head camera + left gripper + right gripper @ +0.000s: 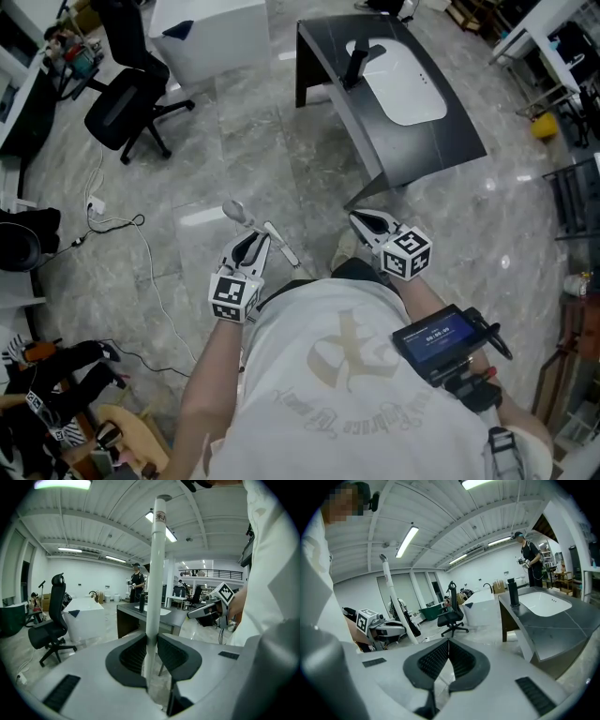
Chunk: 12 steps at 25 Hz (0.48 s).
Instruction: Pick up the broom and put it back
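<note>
- Head view: left hand-held gripper (251,246) holds the broom (281,246) upright beside the person (356,375); right hand-held gripper (368,225) free.
- Left gripper view: jaws clamped on the broom; its long top may lever loose.
- Right gripper view: jaws together, empty; nothing steadies it.

The grey marble-tiled floor (281,178) carries 1 black office chair (127,108), 1 white cabinet (211,37), a dark tabletop (441,141) with a white sink (398,80), and 1 white power strip (96,206) trailing cables (155,281).
</note>
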### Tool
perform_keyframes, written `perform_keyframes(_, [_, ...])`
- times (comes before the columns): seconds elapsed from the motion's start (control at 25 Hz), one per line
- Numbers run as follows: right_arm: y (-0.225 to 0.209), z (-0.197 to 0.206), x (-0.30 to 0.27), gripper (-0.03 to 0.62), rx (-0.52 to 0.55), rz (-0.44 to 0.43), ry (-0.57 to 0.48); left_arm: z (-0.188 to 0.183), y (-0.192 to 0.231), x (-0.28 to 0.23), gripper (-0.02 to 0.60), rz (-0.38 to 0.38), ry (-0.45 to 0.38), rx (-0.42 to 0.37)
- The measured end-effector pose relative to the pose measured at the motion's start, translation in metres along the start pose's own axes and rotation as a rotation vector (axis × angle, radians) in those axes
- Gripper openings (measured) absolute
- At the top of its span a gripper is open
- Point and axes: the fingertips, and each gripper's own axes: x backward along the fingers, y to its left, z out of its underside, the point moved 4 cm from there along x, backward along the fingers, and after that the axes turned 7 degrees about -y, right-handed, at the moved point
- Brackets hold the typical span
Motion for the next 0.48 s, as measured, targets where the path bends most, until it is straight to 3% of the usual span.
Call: perform_keyframes(0.48, [-0.015,0.003,0.028,0.017,-0.008,0.091,-0.005,0.007,-0.006,-0.022,0.082,0.099,0.008,0.024])
